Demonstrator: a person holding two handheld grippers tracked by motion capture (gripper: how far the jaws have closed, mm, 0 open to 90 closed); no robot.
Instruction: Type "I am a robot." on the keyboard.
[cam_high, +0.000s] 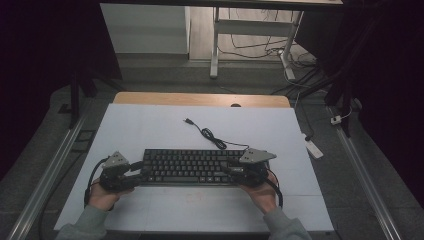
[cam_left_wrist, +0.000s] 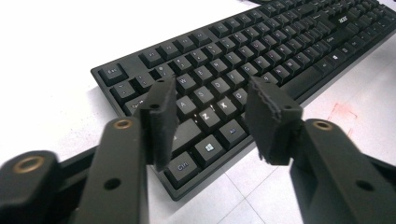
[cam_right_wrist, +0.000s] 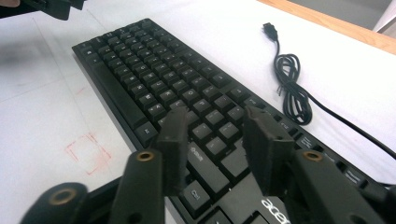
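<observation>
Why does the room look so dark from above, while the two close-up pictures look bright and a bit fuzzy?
High view: dim all round, only the white table lit, the keyboard small but sharp. Left gripper view: the table washes out to glare at upper left, the near jaws are soft, the keys crisp. Right gripper view: the jaws blur at the bottom, while the cable stays clear.

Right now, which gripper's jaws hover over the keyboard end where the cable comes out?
The right gripper: its keyboard end carries the coiled USB cable; the left gripper hovers over the Ctrl and Windows keys.
</observation>
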